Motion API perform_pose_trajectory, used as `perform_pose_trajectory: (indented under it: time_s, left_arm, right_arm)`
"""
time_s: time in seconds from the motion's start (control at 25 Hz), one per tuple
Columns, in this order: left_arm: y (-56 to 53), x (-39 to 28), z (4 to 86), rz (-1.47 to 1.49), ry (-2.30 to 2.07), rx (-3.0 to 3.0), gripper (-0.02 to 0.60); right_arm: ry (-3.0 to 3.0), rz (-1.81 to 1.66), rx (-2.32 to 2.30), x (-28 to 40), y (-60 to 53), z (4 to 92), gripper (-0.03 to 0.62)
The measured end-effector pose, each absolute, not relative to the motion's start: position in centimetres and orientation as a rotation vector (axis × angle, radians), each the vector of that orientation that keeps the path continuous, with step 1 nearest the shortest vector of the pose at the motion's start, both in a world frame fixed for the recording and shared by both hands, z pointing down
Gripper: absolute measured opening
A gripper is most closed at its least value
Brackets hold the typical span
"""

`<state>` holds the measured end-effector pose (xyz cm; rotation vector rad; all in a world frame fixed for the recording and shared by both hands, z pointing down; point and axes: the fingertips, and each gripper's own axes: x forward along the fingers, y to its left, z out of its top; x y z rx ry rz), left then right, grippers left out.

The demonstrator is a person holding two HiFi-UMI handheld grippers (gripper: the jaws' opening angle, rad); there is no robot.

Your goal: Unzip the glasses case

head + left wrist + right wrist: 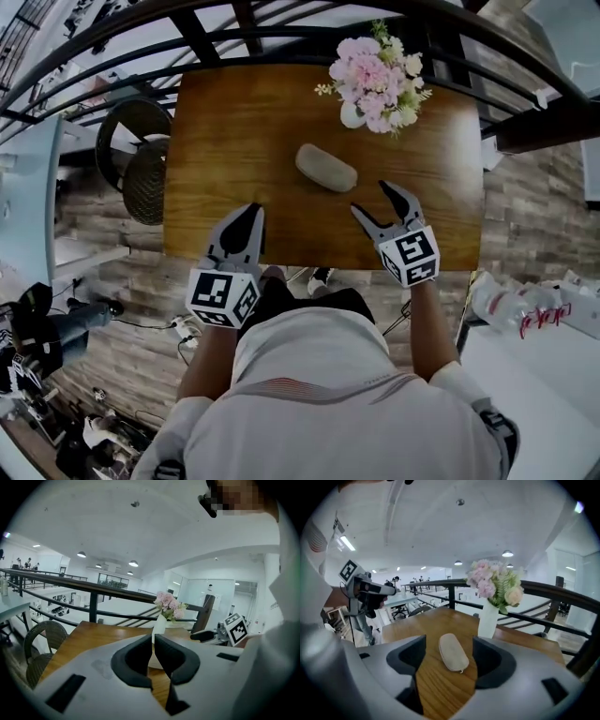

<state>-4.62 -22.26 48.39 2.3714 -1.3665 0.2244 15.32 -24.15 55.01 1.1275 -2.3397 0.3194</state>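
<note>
1. Open and empty, the right gripper [373, 199] hangs over the table [225, 122], on the person's side of the vase of flowers [375, 80]. Its two jaws stand apart, and nothing is between the pads.
2. The left gripper [251, 212] is shut tight with nothing in it. It is much farther from the vase, off to the left.
3. The glasses case [326, 168] lies flat on the table and looks zipped shut. It is near the vase, a little to the left of it and closer to the person.
4. The case is long and rounded. In the head view it lies slanted. One end points away to the left of the vase, and the other end points at the right gripper.
5. So the right gripper is the nearer one. The case sits just ahead of its jaws and does not touch them. In the right gripper view the case lies lengthwise, in line with the gap.
6. A little tab [461, 671] sticks out at the end of the case nearest the right gripper. I think it is the zip pull, but it is too small to be sure.
7. I think the next move is forward and down to that near end. The left gripper would have to cross over to hold the case still.
</note>
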Motion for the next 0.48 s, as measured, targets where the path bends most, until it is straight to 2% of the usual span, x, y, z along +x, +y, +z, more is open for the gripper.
perform_pose_trajectory:
  time_s: [0.08, 0.2, 0.48]
  left_arm:
    - [-22.3, -5.6, 49.6, 0.242, -1.365, 2.343, 0.031]
    - [-22.0, -6.5, 51.0, 0.253, -1.370, 2.303, 0.031]
    - [-21.4, -8.1, 52.3, 0.272, -1.380, 2.254, 0.031]
  right_arm:
    - [-2.278, 0.303, 1.075, 14.5, -25.0, 58.1, 0.425]
    - [-2.194, 0.273, 1.002, 13.9, -26.2, 62.5, 0.494]
    - [-2.098, 0.250, 0.879, 13.1, -27.9, 69.5, 0.517]
